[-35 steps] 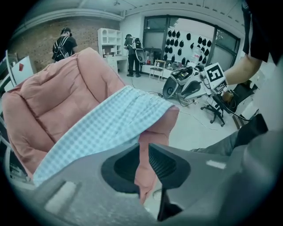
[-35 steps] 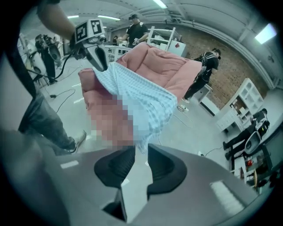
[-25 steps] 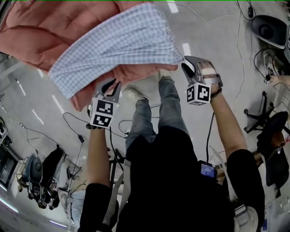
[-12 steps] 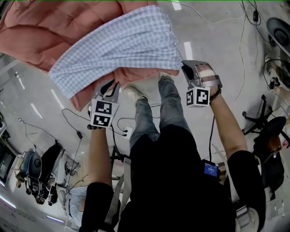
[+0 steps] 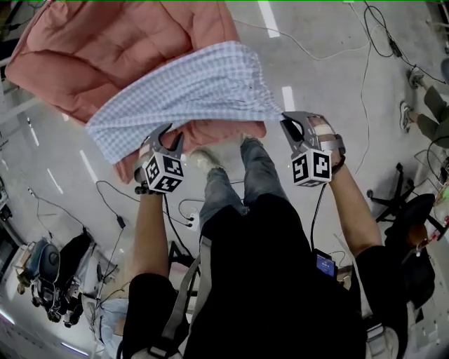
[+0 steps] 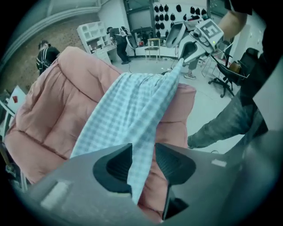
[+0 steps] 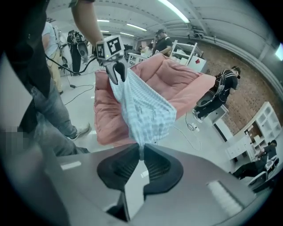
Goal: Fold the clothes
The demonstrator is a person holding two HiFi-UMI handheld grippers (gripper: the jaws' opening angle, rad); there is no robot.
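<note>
head view looks down on a pink quilted pad (image 5: pixel 105 49) spread ahead of both jaws, with grey floor (image 5: pixel 330 84) and white line marks (image 5: pixel 269 17) beside it. the checked cloth (image 5: pixel 196 84) drapes over the pad, running from one pair of jaws to the other. the right gripper (image 7: pixel 141 152) has just been closing and pinches the cloth's corner tight. the left gripper (image 6: pixel 143 159) has just been opening, and the cloth hangs loose between its parted jaws. beyond the pad stand white shelves (image 7: pixel 269 119) and a brick wall (image 7: pixel 239 53).

The cloth (image 5: pixel 196 87) is a light blue-and-white gingham check, and the quilt (image 5: pixel 119 49) is salmon pink, stitched in big squares. Floor (image 5: pixel 330 63) is plain grey with a few white stripes; the jeans (image 5: pixel 259 168) are faded grey-blue.
</note>
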